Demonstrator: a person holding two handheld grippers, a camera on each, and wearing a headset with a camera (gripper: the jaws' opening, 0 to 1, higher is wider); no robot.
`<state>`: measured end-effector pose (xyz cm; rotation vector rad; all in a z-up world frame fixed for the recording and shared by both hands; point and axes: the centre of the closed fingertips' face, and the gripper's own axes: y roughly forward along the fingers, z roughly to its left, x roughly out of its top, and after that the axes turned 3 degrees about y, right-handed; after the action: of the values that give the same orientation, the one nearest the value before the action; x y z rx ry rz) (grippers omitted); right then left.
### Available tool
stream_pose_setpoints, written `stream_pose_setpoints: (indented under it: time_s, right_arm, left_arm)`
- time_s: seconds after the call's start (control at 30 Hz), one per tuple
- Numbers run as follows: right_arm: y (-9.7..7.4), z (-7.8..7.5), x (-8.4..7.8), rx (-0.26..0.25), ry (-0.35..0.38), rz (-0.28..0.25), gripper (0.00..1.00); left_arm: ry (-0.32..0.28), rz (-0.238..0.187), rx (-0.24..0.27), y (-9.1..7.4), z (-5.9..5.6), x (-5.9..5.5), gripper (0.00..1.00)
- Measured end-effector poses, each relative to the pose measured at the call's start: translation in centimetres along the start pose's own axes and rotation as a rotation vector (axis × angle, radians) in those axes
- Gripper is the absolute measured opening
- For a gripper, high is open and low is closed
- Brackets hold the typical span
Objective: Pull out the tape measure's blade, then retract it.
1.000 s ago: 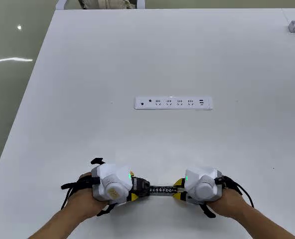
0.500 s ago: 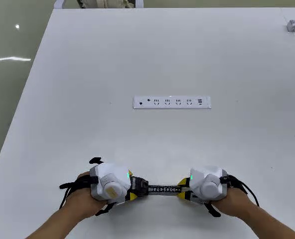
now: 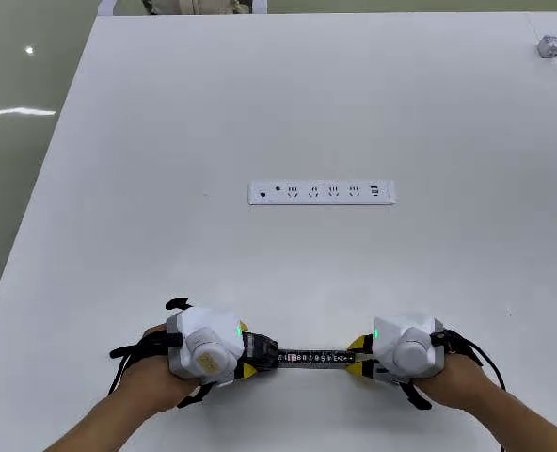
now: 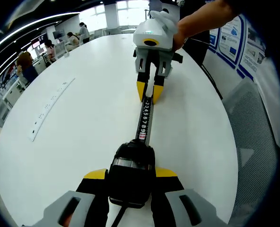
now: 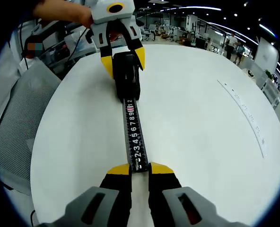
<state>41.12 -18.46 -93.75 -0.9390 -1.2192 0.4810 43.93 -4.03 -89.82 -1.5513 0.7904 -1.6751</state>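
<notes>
A black tape measure case lies low on the white table near its front edge. My left gripper is shut on the case, yellow-tipped jaws on either side of it. A short length of numbered blade runs out to the right, just above the tabletop. My right gripper is shut on the blade's end. Both grippers face each other, held in a person's hands.
A white power strip lies flat mid-table, well beyond the grippers. A small grey object sits at the far right corner. The table's left edge drops to a glossy floor. A mesh chair back stands beside the table.
My right gripper has moved to the right with the blade's end, so more blade shows between the grippers. The left gripper and case stay almost where they were.
</notes>
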Motion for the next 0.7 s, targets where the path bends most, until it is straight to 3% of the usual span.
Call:
stream_pose_setpoints:
  time_s: [0.7]
  right_arm:
    - [-2.0,-0.7,-2.5,-0.001,0.018,0.02,0.11]
  left_arm:
    - [0.003,0.0,0.001,0.0,0.0,0.0,0.31]
